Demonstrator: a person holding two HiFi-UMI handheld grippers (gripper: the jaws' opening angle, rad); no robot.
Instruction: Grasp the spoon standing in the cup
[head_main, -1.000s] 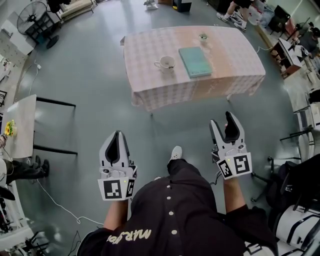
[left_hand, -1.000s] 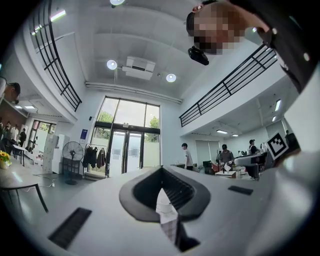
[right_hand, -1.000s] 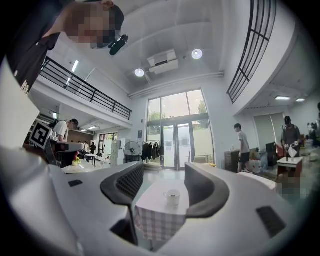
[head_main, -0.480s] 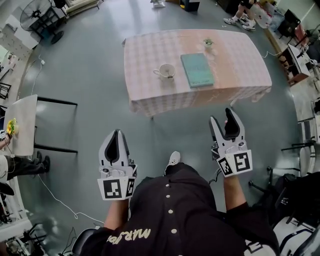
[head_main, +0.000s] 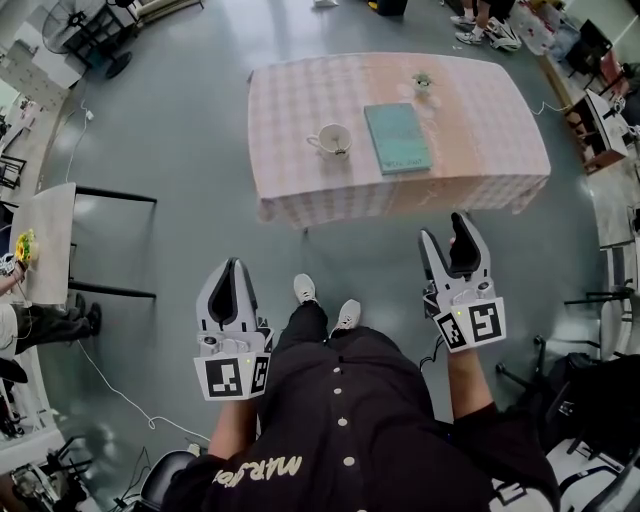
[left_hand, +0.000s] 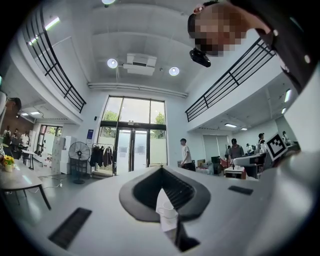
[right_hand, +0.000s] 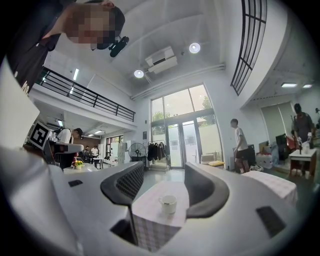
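Observation:
A white cup (head_main: 331, 139) stands on a table with a pink checked cloth (head_main: 290, 170), well ahead of me across the grey floor. The spoon is too small to make out in any view. My left gripper (head_main: 237, 266) is held low in front of my body, its tips together and nothing in them; the cup (left_hand: 168, 212) shows as a sliver through its jaws. My right gripper (head_main: 443, 230) is open and empty, and the cup (right_hand: 168, 204) sits far off between its jaws. Both grippers are far from the table.
A teal book (head_main: 397, 137) lies to the right of the cup and a small potted plant (head_main: 422, 81) stands behind it. A side table with yellow flowers (head_main: 45, 245) is at the left, a fan (head_main: 65, 30) at the far left, chairs and bags at the right.
I have stepped forward: a second shoe has come into view below the table. The table has shifted slightly in the view. Both grippers keep their pose.

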